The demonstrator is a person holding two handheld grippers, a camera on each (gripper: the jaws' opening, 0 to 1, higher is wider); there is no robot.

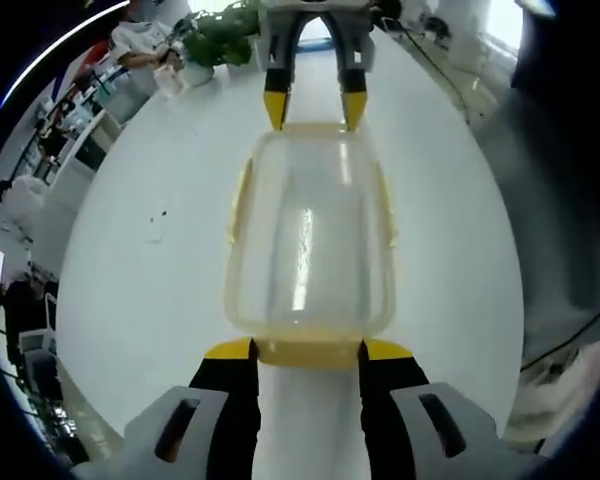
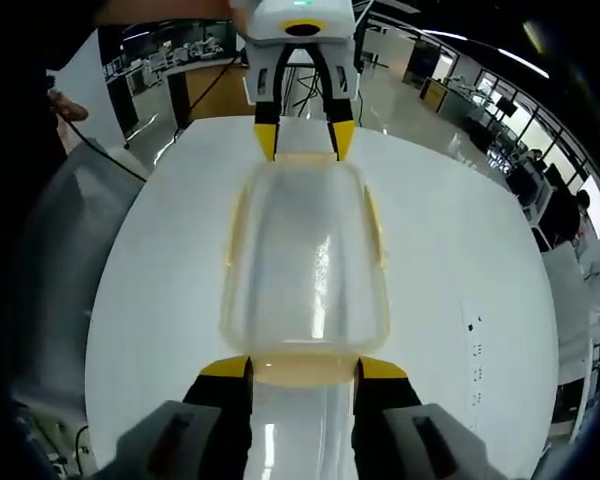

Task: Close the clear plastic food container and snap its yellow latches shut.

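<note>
a white round worktop (image 1: 140, 300) took up most of both views, an open-plan room with desks at the upper edges. the clear plastic food container (image 1: 308, 235) lay mid-frame, lid on. left tool (image 1: 307, 350) and right tool (image 2: 302, 368) stood open, astride the end yellow latches (image 1: 310, 350); whether snapped, unclear.

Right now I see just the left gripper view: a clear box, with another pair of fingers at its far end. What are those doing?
Observer: The right gripper view shows the right gripper with its fingers spread, one on each side of the container's yellow end latch.
Operator: Anyone nearby?
Observer: Yes, a person's hand shows beyond the table.
Operator: Anything else?
Observer: A black cable runs past the table's edge.
</note>
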